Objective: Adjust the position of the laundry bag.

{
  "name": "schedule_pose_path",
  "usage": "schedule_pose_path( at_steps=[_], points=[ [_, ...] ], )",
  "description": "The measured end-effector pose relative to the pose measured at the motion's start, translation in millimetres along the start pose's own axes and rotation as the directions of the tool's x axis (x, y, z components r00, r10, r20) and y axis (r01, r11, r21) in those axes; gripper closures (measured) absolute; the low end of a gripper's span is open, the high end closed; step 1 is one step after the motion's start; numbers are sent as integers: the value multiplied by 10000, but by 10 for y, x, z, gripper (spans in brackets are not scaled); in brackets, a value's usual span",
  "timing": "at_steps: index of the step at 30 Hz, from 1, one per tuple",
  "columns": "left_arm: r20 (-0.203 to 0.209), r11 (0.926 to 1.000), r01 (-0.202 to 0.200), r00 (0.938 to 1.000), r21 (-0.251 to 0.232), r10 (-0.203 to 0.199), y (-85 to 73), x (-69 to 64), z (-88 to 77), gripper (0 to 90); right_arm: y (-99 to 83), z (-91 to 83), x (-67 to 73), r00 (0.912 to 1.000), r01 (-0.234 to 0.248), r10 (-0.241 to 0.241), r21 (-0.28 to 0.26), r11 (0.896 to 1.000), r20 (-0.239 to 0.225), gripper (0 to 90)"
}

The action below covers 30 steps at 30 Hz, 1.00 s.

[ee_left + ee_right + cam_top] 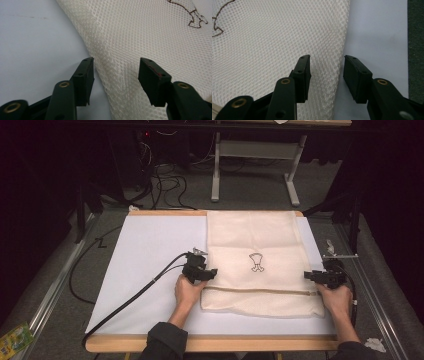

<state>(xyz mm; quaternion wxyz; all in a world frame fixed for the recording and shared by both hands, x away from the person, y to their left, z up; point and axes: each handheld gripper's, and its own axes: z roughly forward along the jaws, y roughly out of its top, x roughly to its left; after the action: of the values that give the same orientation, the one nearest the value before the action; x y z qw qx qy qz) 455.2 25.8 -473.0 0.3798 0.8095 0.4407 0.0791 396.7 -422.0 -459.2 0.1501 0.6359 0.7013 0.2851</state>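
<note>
Bench [150,250] has a white top with a wood edge showing at front and back, in a dark room (grey carpet floor, loose black cables [167,185] and a grey metal stand [216,170] behind it, a green packet [15,339] on the floor at lower left). A cream mesh bag [255,245] lies flat on the right half of the bench, a small brown outline print [256,262] at its middle and a zip line [260,291] running across near its front end. Left gripper [210,272] sits at the bag's left edge, right gripper [307,275] at its right edge, both just beyond the zip line. In the left gripper view the fingers [86,75] stand apart, straddling the bag's edge: mesh runs between them, one finger over white bench, the other over mesh, pads not pressing. In the right gripper view the same, mirrored: fingers [303,72] apart, the bag's edge in the gap, one finger over mesh and one over bench. Neither has a grip on the bag.
</note>
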Motion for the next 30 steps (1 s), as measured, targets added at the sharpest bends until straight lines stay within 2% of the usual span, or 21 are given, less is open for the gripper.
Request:
schedule_pose_path(
  at_steps=[1,2,3,6,13,16,30],
  points=[
    [66,10000,38,10000,30,-38,6,2,0,470,0,0,0,10000,0,0,0,10000,0,581],
    [54,10000,17,10000,75,-17,14,-6,6,514,13,3,10,9999,79,-77,127,9999,-101,619],
    [54,10000,17,10000,75,-17,14,-6,6,531,13,3,10,9999,79,-77,127,9999,-101,619],
    [55,9997,-190,9998,184,189,27,-25,16,646,29,7,46,9987,508,-510,338,9981,55,711],
    [339,9995,-85,9994,309,74,50,14,9,806,32,12,70,9972,745,-742,327,9967,-99,839],
    [595,9997,-17,9982,234,3,74,32,-24,828,30,4,70,9965,825,-822,224,9963,-119,857],
    [766,9997,-218,9968,78,211,116,59,-127,843,26,-86,59,9965,720,-728,-218,9972,-421,866]
  ],
)
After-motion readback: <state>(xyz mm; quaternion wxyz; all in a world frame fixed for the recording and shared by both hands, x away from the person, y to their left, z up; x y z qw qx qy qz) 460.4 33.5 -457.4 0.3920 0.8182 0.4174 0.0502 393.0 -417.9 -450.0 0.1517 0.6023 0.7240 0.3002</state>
